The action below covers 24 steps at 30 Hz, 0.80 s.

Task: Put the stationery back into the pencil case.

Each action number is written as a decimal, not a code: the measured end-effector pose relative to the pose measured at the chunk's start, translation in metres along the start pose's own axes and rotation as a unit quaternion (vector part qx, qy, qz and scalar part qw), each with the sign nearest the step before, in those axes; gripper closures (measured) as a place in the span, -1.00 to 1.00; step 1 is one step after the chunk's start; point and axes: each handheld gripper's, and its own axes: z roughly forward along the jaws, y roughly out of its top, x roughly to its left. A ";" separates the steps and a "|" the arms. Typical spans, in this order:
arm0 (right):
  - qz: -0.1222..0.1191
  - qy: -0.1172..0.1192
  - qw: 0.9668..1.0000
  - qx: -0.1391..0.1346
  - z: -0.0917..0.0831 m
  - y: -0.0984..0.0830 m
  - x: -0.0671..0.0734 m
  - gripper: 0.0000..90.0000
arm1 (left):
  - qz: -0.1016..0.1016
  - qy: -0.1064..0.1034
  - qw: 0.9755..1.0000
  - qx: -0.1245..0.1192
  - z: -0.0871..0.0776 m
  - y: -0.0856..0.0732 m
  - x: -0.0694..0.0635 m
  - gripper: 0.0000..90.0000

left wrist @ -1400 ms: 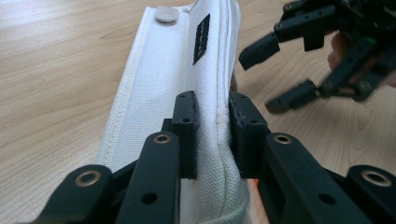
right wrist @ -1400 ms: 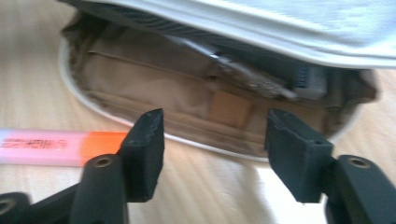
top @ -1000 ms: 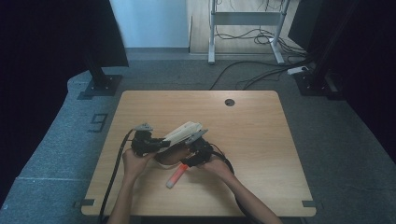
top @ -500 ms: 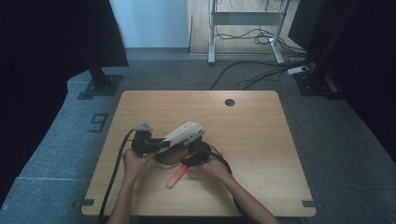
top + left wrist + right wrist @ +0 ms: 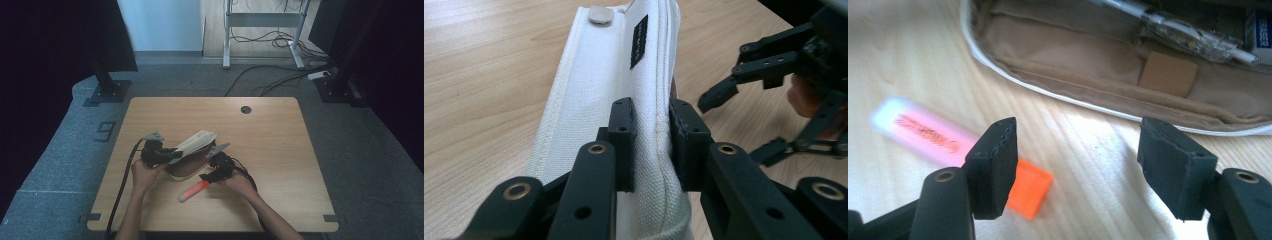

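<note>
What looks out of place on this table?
An orange-capped highlighter lies loose on the table outside the open pencil case, whose white flap the left gripper holds up. Nothing looks spilled or damaged.

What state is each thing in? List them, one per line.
Pencil case: open, flap lifted, pens inside.
Highlighter: capped, lying on the table, free.
Left claw: shut on the pencil case flap.
Right claw: open, above the highlighter, nothing between its jaws.
</note>
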 end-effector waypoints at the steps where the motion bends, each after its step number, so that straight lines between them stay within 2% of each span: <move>1: -0.002 0.006 1.000 -0.004 -0.002 0.000 0.001 -0.30 | -0.001 0.000 1.000 0.000 0.000 0.000 0.000 0.64; 6: -0.023 0.025 0.999 0.001 -0.003 -0.001 0.015 -0.33 | -0.001 -0.001 1.000 0.000 0.000 0.000 0.000 0.64; 11: -0.049 0.056 0.997 0.009 0.007 -0.002 0.028 -0.38 | 0.000 -0.001 1.000 0.001 -0.001 0.000 0.000 0.64; 14: -0.066 0.064 0.996 0.021 0.014 -0.003 0.032 -0.37 | 0.000 -0.002 1.000 0.001 -0.002 0.000 0.001 0.64; 18: -0.084 0.071 0.994 0.021 0.016 -0.005 0.034 -0.28 | -0.001 -0.004 1.000 0.001 -0.002 -0.001 0.002 0.64; 24: -0.112 0.078 0.991 0.019 0.012 -0.009 0.035 0.05 | -0.001 -0.004 1.000 0.001 -0.001 -0.001 0.001 0.64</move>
